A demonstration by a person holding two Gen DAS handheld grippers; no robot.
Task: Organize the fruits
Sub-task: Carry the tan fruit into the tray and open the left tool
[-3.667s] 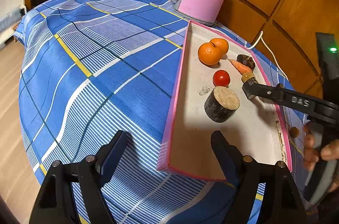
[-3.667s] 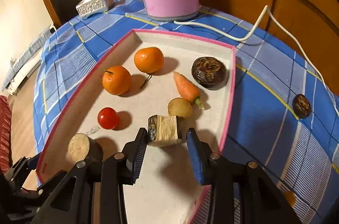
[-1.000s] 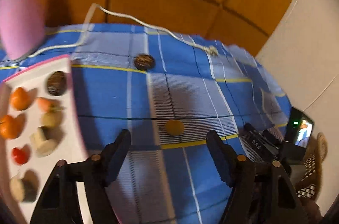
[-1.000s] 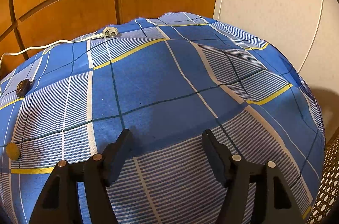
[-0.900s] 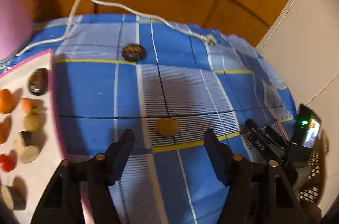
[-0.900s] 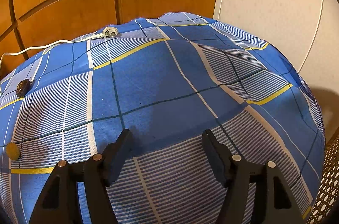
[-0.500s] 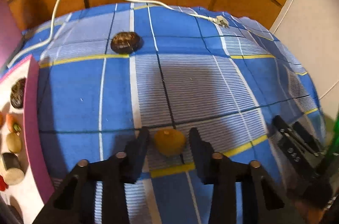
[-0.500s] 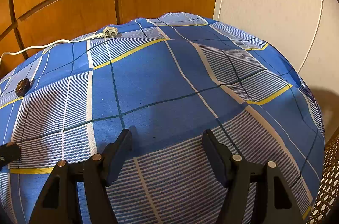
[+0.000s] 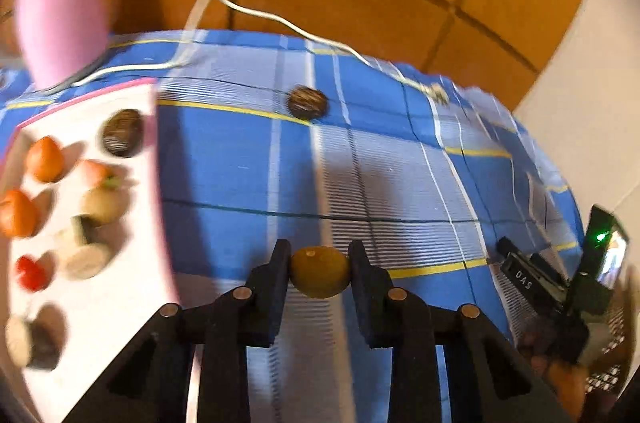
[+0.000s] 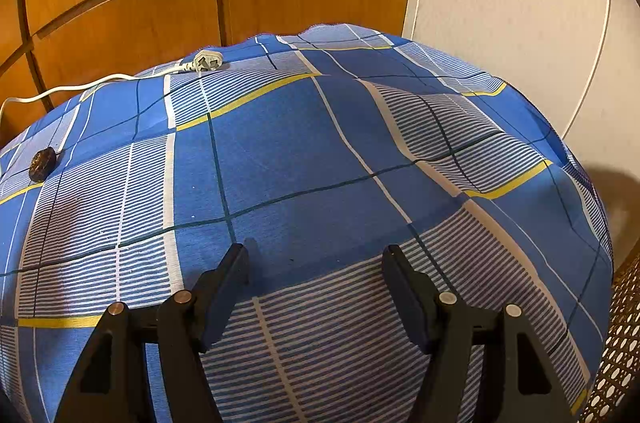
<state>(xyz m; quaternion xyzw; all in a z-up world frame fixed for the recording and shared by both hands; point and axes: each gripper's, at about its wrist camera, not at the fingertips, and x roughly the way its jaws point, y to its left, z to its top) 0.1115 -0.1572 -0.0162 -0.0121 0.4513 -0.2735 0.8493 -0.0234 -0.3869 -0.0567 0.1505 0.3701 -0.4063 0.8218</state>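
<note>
Yellow-green fruit (image 9: 319, 271), seemingly small, light, firm, smooth, is getting pinched across its middle by closing left gripper (image 9: 319, 273); right gripper (image 10: 316, 287) is idling spread, empty.

Both wrist cams close above blue checked cloth (image 10: 304, 151), angled down; shared: dark round fruit (image 9: 307, 101).

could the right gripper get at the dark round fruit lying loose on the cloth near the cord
Probably yes: the right gripper is open and empty, and only bare tablecloth lies between it and the dark fruit, far to its left.
</note>
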